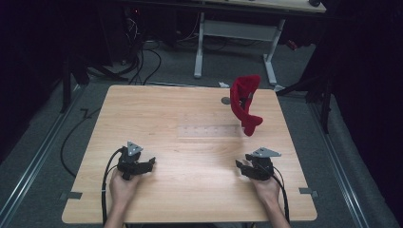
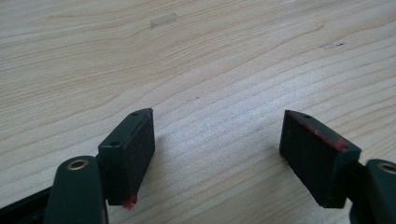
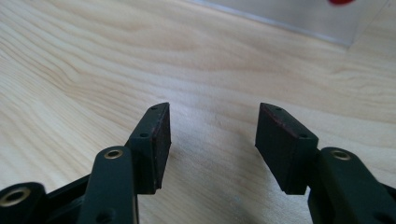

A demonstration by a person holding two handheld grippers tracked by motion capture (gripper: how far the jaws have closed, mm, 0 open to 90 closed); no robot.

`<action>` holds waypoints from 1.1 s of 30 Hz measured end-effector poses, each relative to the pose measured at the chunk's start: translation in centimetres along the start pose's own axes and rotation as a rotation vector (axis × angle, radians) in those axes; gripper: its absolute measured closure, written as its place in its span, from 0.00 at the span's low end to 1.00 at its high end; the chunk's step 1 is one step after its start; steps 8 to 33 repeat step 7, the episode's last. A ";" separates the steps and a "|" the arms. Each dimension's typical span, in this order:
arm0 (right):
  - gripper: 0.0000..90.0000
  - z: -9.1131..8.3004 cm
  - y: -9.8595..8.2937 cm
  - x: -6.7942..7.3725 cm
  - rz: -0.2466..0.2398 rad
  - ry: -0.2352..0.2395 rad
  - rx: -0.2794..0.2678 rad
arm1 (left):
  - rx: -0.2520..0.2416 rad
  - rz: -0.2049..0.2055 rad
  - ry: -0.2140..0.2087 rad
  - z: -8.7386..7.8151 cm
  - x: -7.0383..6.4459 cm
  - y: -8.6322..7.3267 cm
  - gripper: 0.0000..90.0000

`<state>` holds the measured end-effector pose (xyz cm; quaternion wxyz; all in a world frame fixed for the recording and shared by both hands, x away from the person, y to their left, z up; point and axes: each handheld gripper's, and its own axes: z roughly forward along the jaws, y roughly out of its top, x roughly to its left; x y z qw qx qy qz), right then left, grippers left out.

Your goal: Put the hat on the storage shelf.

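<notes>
A red cloth item (image 1: pixel 245 101) hangs on a stand at the far right of the wooden table (image 1: pixel 190 142), its lower tip drooping toward a clear plastic sheet (image 1: pixel 208 131) that lies flat mid-table. My left gripper (image 1: pixel 151 164) rests near the front left, held by a hand, open and holding nothing. In the left gripper view its pads (image 2: pixel 138 154) stand wide apart over bare wood. My right gripper (image 1: pixel 239 166) rests near the front right, also open and holding nothing. In the right gripper view the fingertips (image 3: pixel 157 140) frame bare wood, with the clear sheet (image 3: pixel 299 16) ahead.
A small grey disc (image 1: pixel 225 100) lies on the table near the far edge, left of the red item. Beyond the table stand a white desk frame (image 1: pixel 235 35) and cables on the floor. Tape tabs (image 1: pixel 71 195) mark the front corners.
</notes>
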<state>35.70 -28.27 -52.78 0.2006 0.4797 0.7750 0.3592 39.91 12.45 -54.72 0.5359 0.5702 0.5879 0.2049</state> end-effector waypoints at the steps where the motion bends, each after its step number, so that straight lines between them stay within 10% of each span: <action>1: 0.50 0.3 -0.1 0.1 -0.005 -0.010 0.017 | 0.000 -0.001 0.000 0.0 0.0 0.0 0.30; 33: 0.48 0.6 0.1 0.5 -0.038 -0.037 0.030 | -0.001 -0.001 0.000 0.0 0.0 0.0 0.30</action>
